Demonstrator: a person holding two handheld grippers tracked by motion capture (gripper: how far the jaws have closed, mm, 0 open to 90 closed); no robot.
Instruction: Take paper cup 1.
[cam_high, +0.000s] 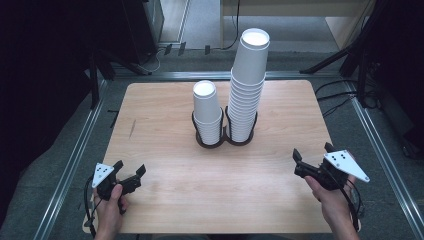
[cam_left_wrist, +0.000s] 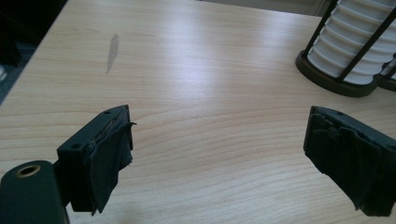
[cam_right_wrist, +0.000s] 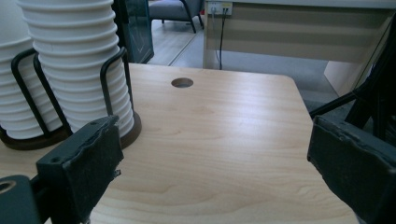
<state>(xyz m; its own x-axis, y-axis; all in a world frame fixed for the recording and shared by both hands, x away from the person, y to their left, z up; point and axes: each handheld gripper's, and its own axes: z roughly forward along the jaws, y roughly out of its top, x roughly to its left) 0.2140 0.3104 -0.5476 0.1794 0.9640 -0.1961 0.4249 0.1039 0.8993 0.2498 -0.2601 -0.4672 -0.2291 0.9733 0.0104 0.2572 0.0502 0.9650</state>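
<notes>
Two stacks of white paper cups stand in a black double wire holder (cam_high: 222, 141) at the middle of the wooden table (cam_high: 210, 195). The short stack (cam_high: 207, 111) is on the left, the tall stack (cam_high: 247, 85) on the right. My left gripper (cam_high: 130, 167) rests low at the front left, open and holding nothing; in its own view the left gripper (cam_left_wrist: 217, 140) faces bare wood, with the short stack (cam_left_wrist: 355, 46) far right. My right gripper (cam_high: 312, 151) hovers at the front right, open and holding nothing. In its own view the right gripper (cam_right_wrist: 215, 149) has the tall stack (cam_right_wrist: 77, 60) at upper left.
A grey smear (cam_left_wrist: 112, 51) marks the wood left of the holder. A round cable hole (cam_right_wrist: 182, 82) sits near the table's far edge. Metal rails (cam_high: 75, 160) frame the table, with tripod legs (cam_high: 345, 55) and cables on the floor beyond.
</notes>
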